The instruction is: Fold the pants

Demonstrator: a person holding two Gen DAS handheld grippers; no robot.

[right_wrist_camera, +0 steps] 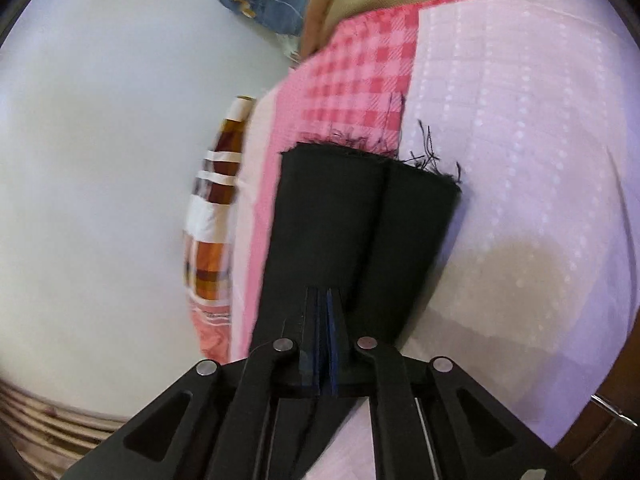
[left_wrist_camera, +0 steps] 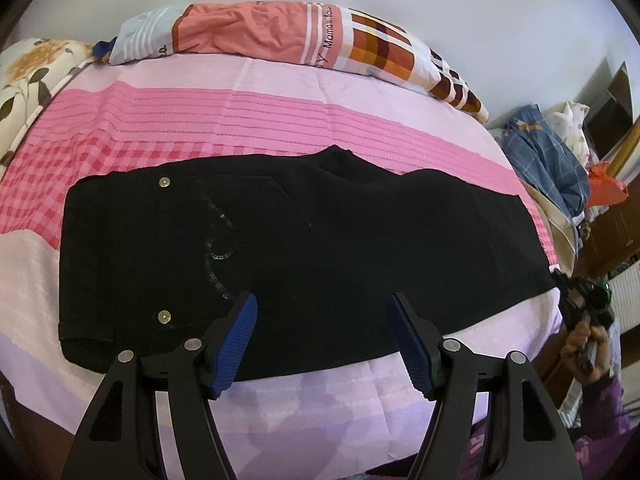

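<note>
Across the bed point(left_wrist_camera: 280, 112) black pants point(left_wrist_camera: 320, 232) lie lengthwise; right hand-held gripper point(right_wrist_camera: 323, 300) clamps them, left hand-held gripper point(left_wrist_camera: 324, 320) released.

Black pants point(left_wrist_camera: 304, 240) with silver rivets lie on a bedspread point(left_wrist_camera: 200, 120) banded in pale lilac, pink stripes and pink-red checks, with a salmon, white and orange-brown plaid pillow point(left_wrist_camera: 280, 36) at its far edge.

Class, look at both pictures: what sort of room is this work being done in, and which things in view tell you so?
Most likely a bedroom in a home. The black pants lie on a bed with a pink checked sheet, a patterned pillow sits by the wall, and loose clothes are piled beside it.
</note>
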